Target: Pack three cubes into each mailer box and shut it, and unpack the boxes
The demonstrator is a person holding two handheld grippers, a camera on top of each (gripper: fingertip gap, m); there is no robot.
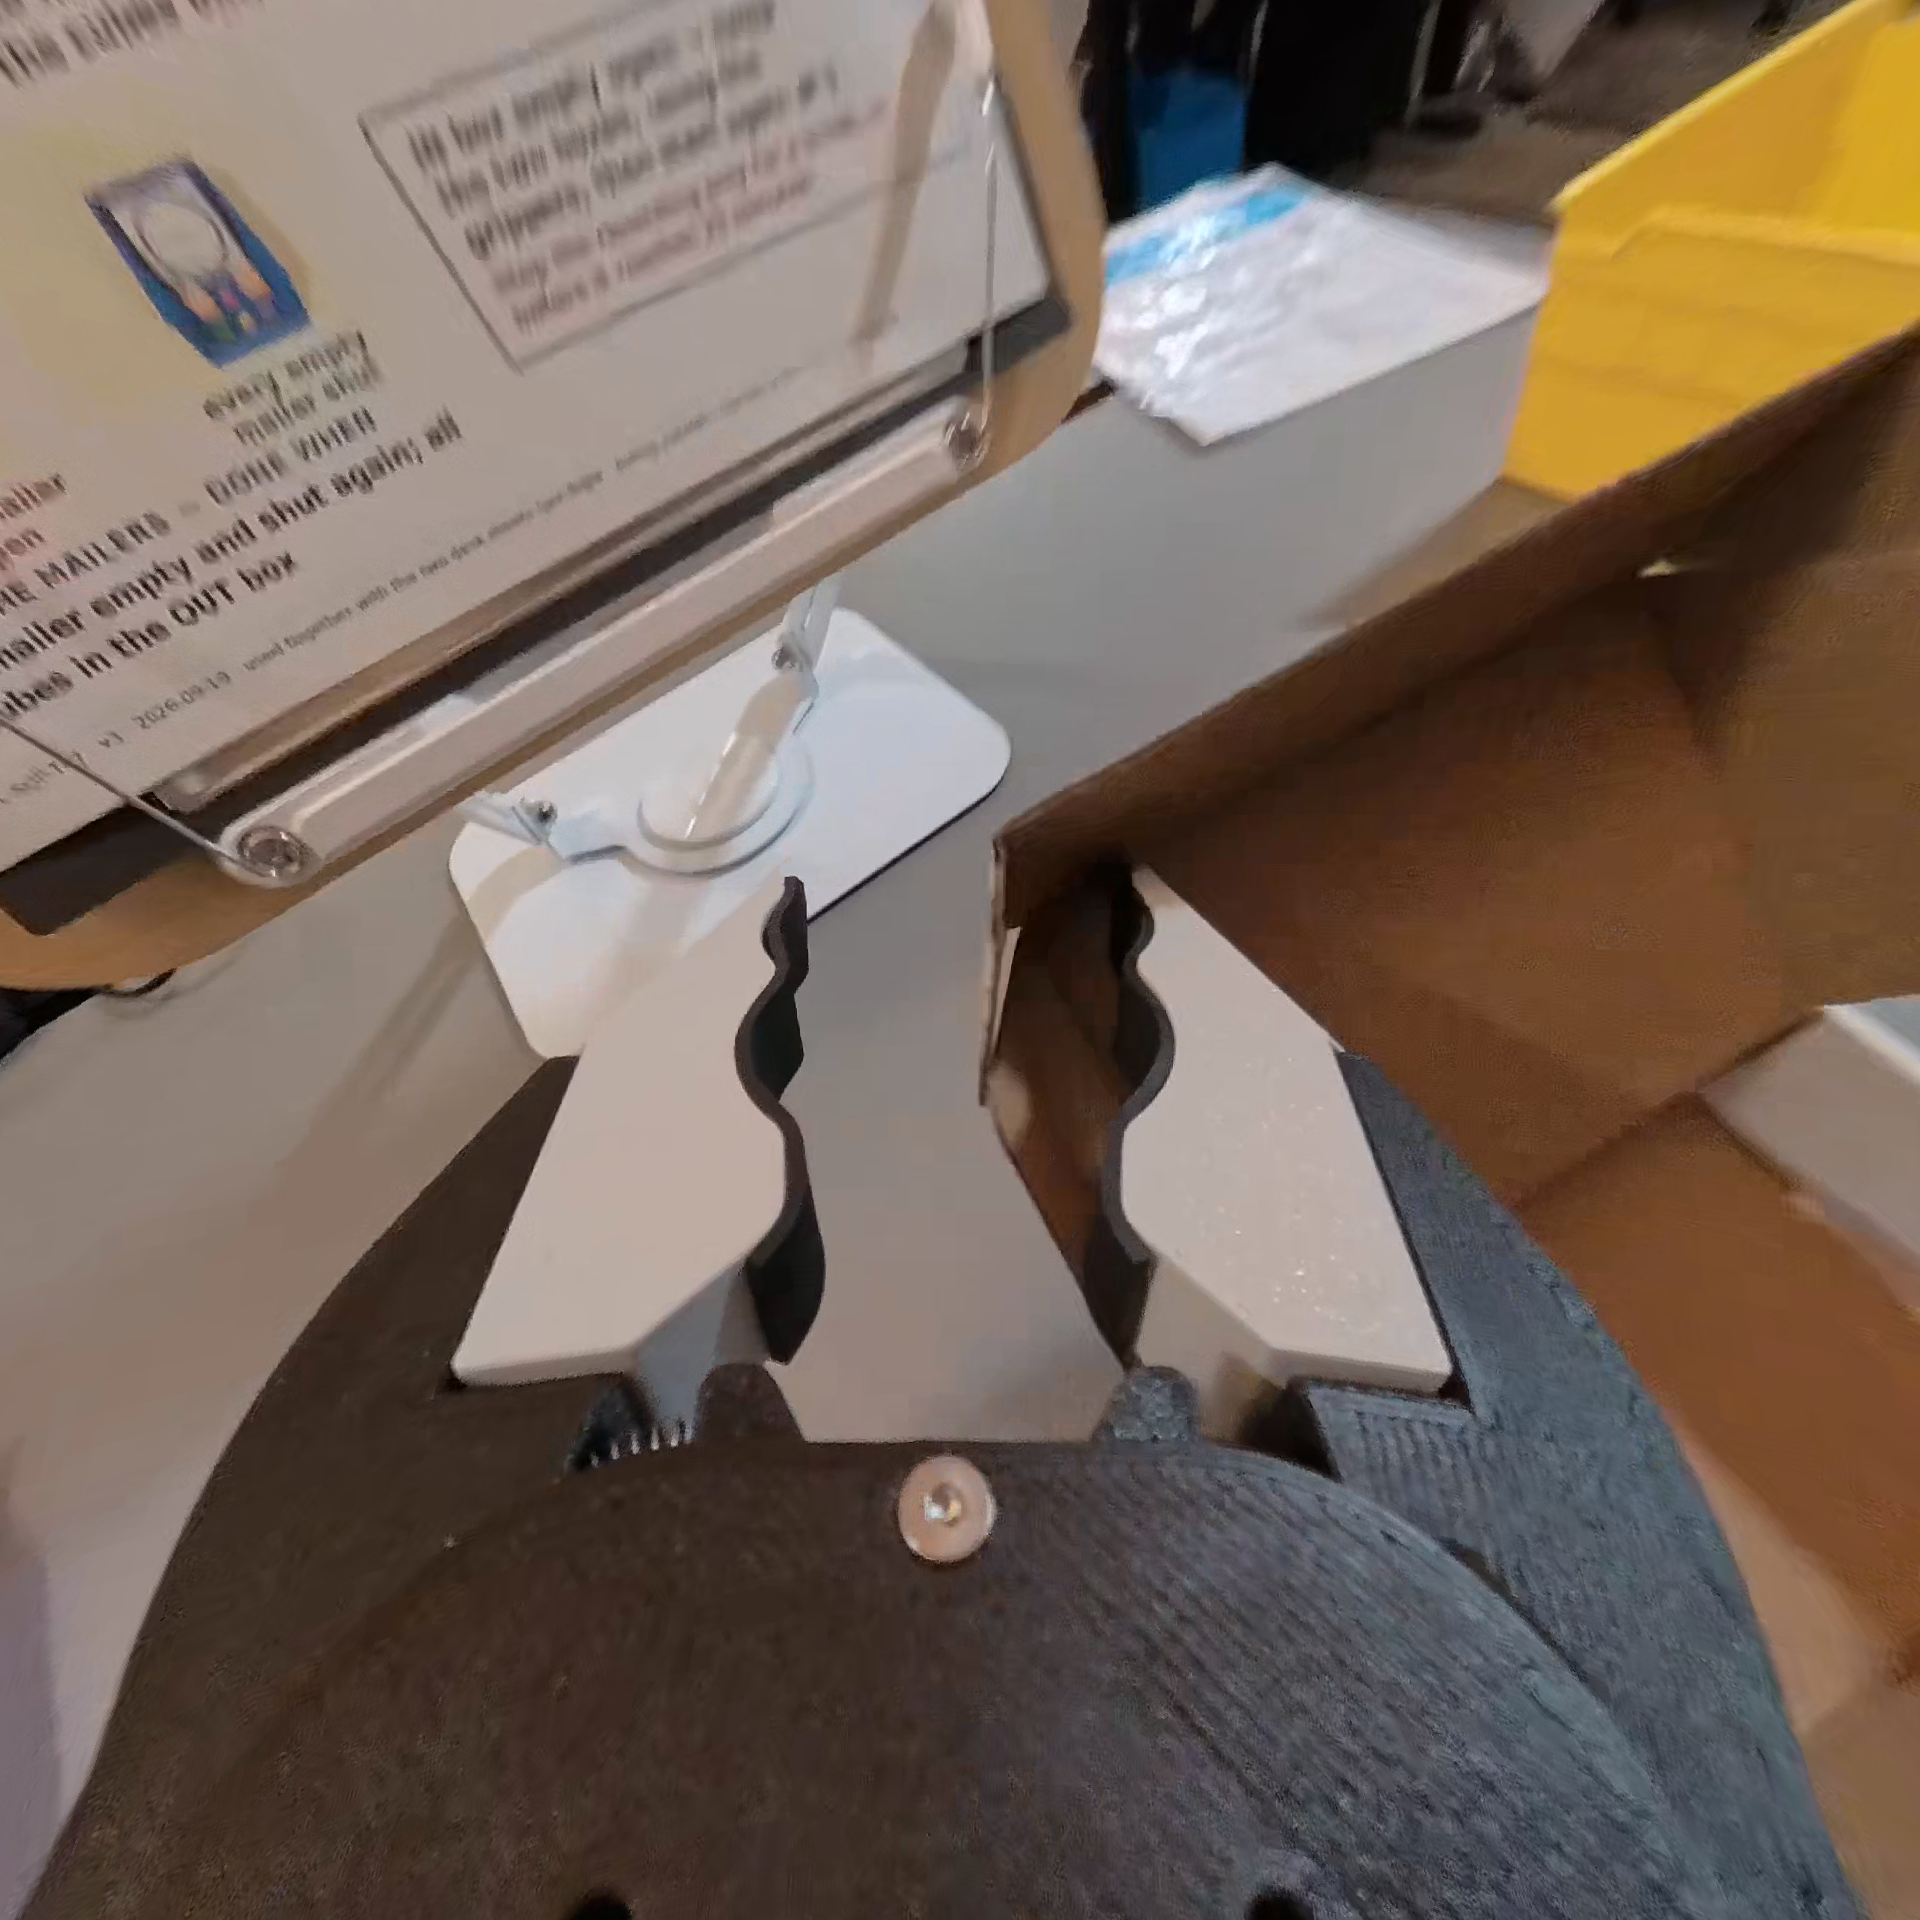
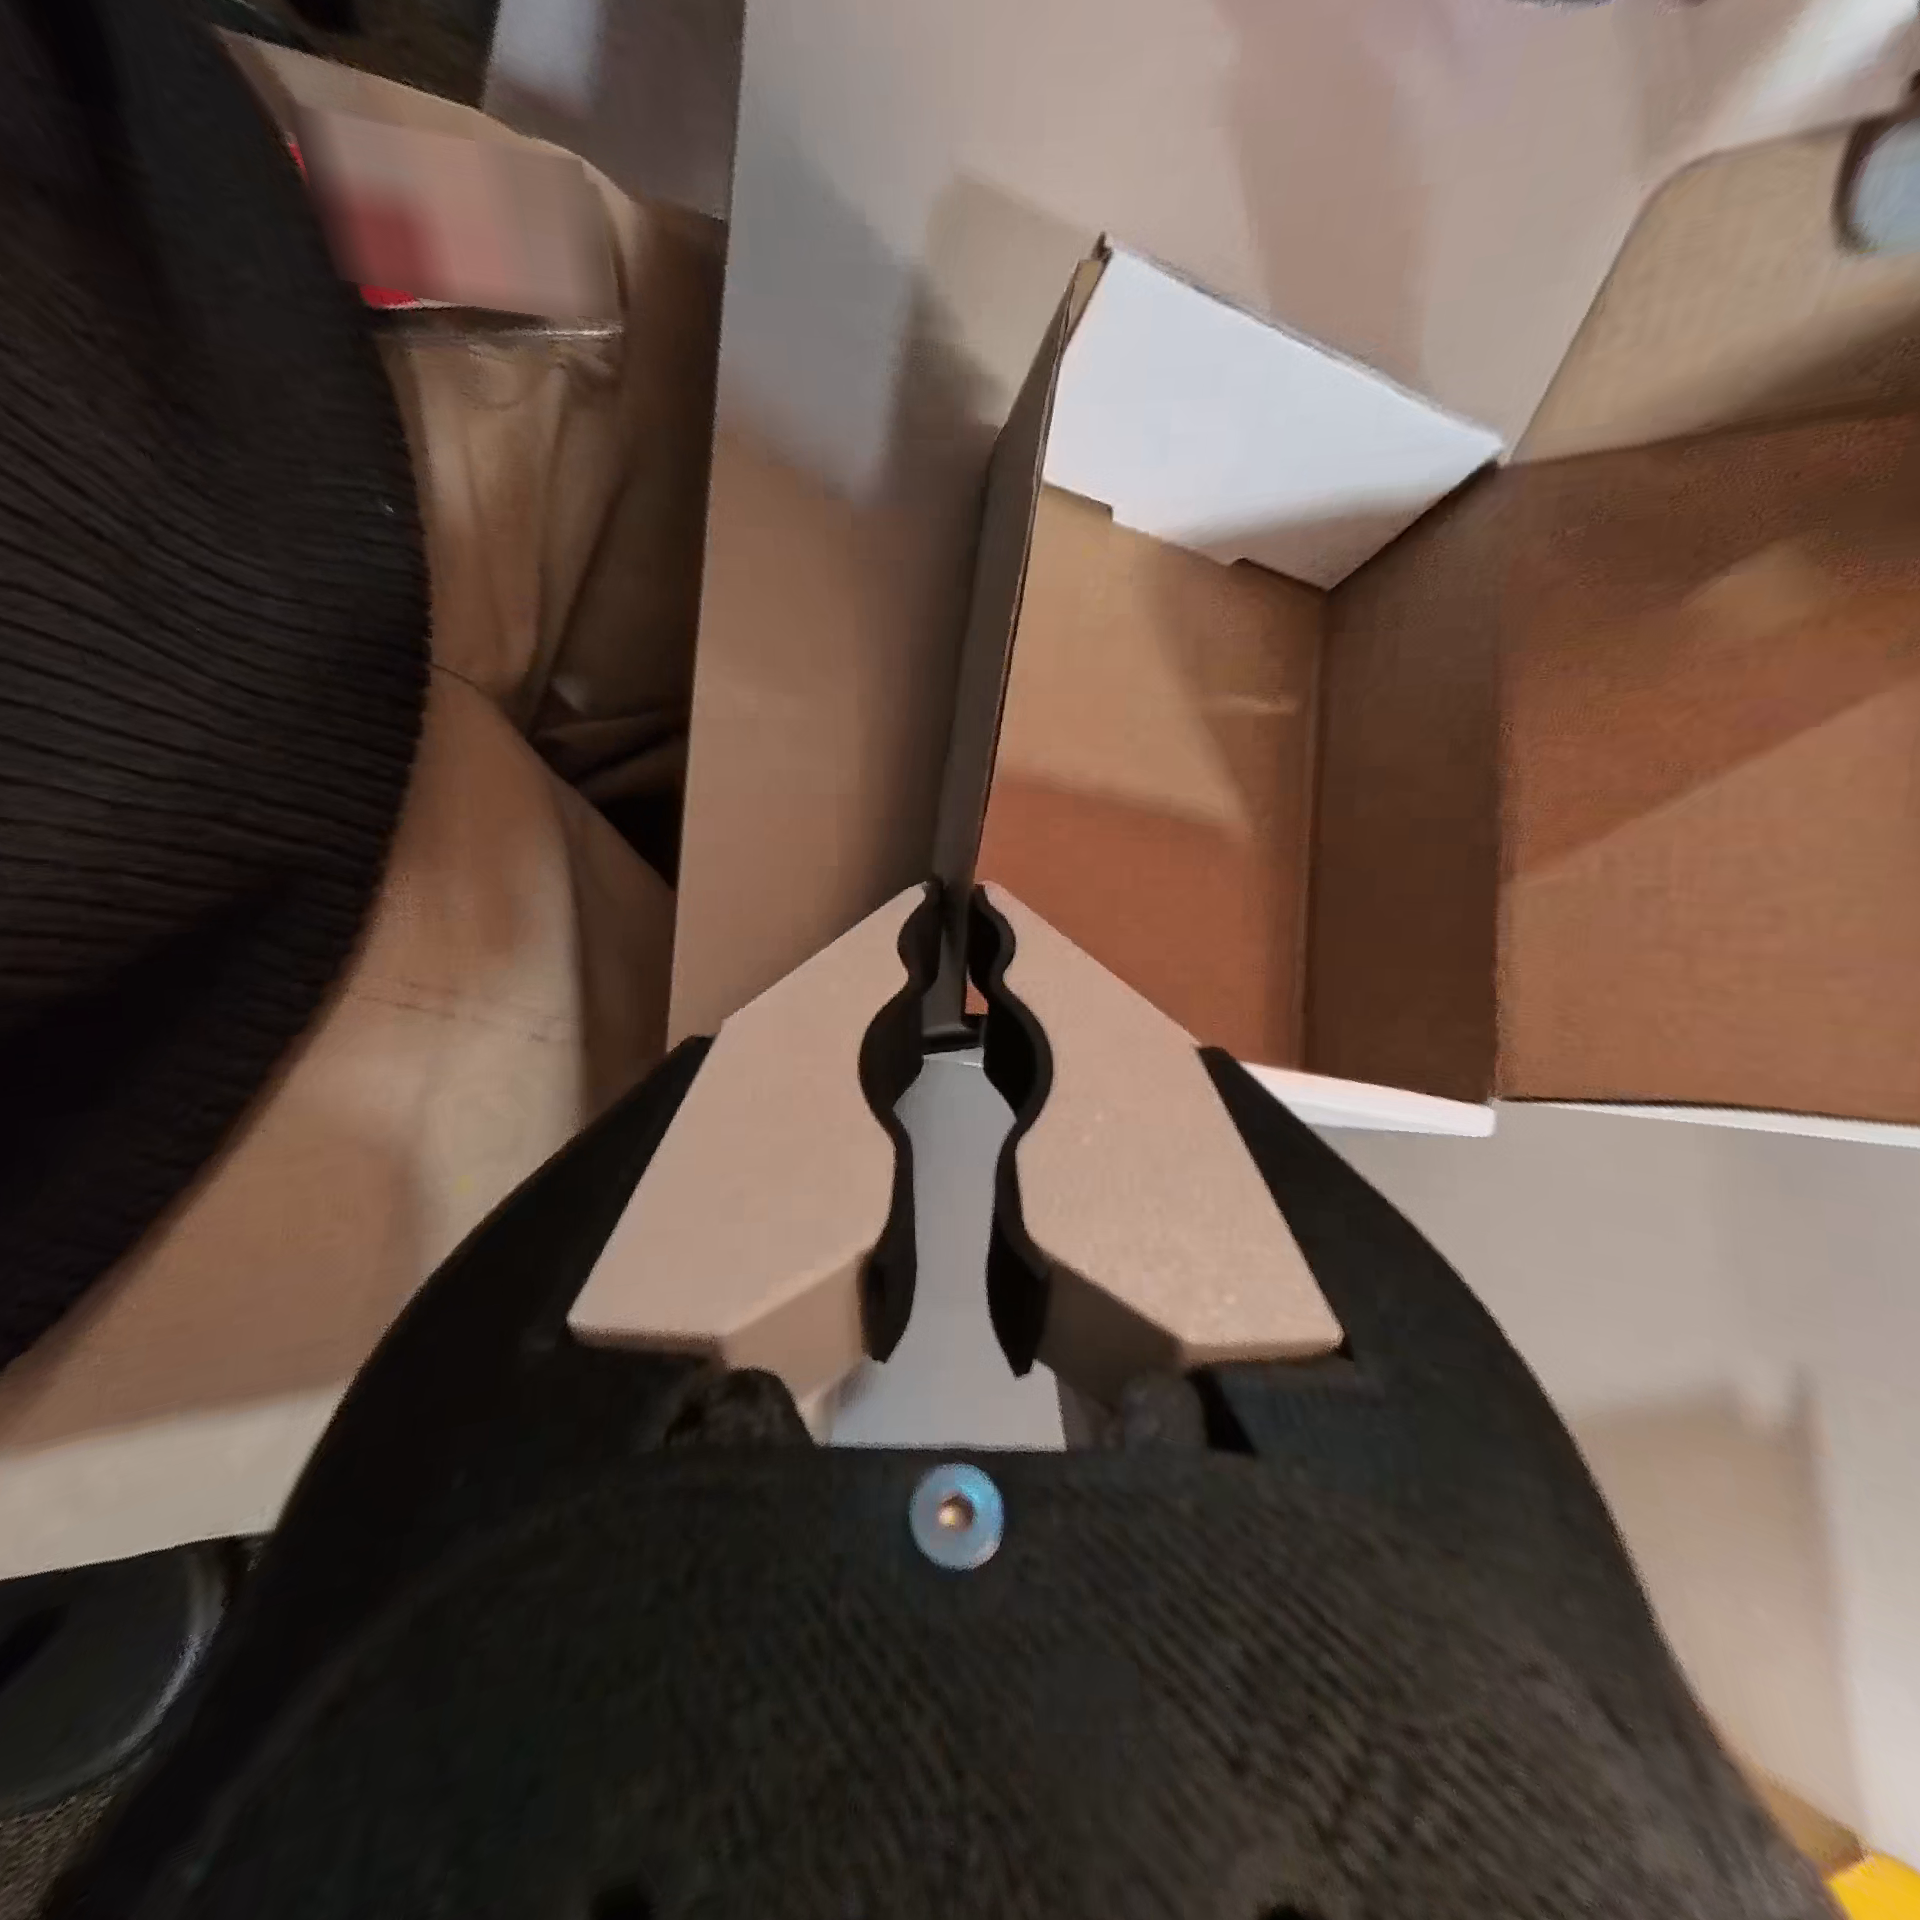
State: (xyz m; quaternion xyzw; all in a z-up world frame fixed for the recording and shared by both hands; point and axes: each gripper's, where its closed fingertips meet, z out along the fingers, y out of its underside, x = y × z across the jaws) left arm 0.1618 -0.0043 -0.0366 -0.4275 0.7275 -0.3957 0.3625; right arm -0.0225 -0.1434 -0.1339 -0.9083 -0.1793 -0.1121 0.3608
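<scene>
Clearly, the mailer box [image 2: 1455, 779] lies open on the table (no cubes seen inside); its flap [image 2: 997, 623] is pinched by the right gripper [image 2: 956, 935], and could be torn if yanked. The left gripper [image 1: 956, 1039] is spread, one finger inside a cardboard corner.

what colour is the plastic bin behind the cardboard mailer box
Bright yellow plastic bin, behind the brown cardboard mailer box; it shows best in the left wrist view.

1. The left gripper [image 1: 961, 935] has its jaws spread apart, a wide gap between the wavy black pads [image 1: 774, 1122]; cardboard lies against the inner face of its right-hand finger.
2. The right gripper [image 2: 951, 914] has its jaws nearly together, the pad tips pinching a thin cardboard edge.
</scene>
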